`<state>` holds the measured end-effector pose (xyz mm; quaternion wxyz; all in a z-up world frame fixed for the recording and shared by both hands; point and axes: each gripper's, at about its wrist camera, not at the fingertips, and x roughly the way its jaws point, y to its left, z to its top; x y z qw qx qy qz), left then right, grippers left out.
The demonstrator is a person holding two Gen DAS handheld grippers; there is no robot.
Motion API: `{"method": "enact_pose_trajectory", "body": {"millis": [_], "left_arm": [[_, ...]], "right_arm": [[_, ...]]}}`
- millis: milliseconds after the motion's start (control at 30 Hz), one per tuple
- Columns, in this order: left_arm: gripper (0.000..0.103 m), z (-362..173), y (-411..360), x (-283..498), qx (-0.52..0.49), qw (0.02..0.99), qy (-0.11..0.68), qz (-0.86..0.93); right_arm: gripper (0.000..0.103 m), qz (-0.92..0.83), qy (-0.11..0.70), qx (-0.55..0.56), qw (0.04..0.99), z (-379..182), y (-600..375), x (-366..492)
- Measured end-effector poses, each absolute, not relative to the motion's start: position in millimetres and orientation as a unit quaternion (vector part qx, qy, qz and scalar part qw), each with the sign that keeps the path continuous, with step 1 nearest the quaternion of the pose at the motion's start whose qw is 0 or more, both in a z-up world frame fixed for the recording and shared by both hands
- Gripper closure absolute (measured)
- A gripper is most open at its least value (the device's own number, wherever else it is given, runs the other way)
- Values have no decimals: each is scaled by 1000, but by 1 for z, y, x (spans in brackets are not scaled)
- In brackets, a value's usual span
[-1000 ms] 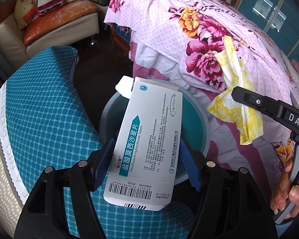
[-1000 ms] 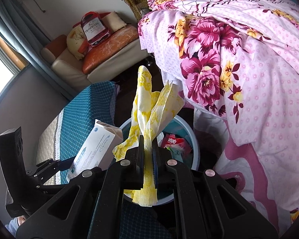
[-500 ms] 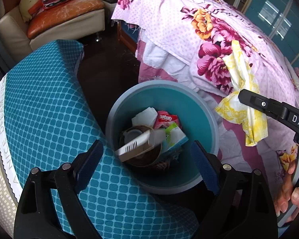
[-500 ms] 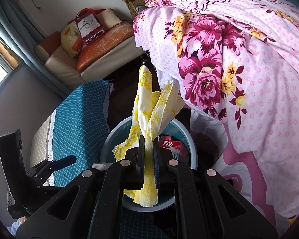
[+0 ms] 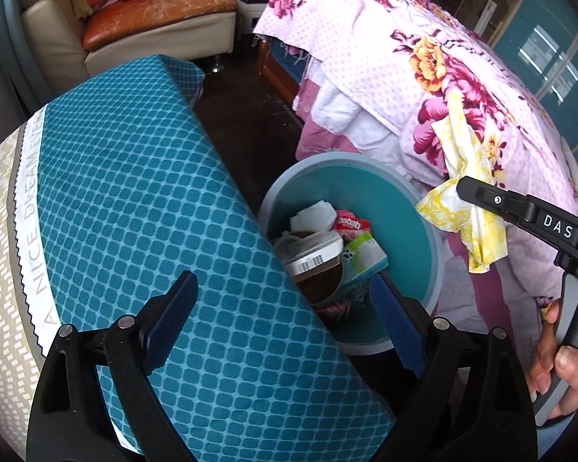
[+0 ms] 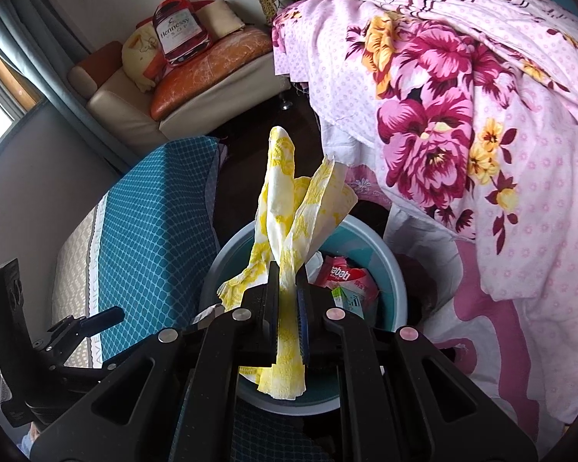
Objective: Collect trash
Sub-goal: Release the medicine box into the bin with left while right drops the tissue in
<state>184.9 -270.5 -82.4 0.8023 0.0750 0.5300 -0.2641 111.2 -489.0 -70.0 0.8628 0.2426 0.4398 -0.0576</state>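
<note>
Two grippers over one teal bin [image 5: 424, 208] on the dark floor between a teal-patterned cushion [image 5: 135, 192] and a floral bedspread [image 5: 424, 77]. Left gripper [image 5: 285, 319]: jaws spread wide, nothing between them, above the cushion edge and bin. Right gripper [image 6: 288, 300]: clamped on a yellow-printed paper napkin [image 6: 289, 208], held above the bin. Bin contents: white boxes, a red wrapper [image 5: 348, 224], a brown cup.

Smooth plastic bin [image 5: 400, 192], soft yellow-printed paper napkin [image 6: 285, 208], matt black plastic tongs [image 5: 285, 319], quilted teal cloth cushion [image 5: 135, 192]
</note>
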Motion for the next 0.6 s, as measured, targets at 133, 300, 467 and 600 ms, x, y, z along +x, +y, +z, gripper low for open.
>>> {"method": "enact_pose_trajectory", "body": {"millis": [133,300,467,600], "left_arm": [[12,-83,-258,188,67,804,531,-258],[12,-85,-247,192,61,805,531,-257],[12,-87,-238,195,52,804,534,-256],[12,-88,-232,196,45,804,536,-254]], "right_arm": [[93,-55,451,234,860,-74,-482,117],[70,-59,460,230,856,-78,-475,123],[39,-63,463,228,854,-80,-467,127],[29,-63,462,229,854,-77,-461,129]]}}
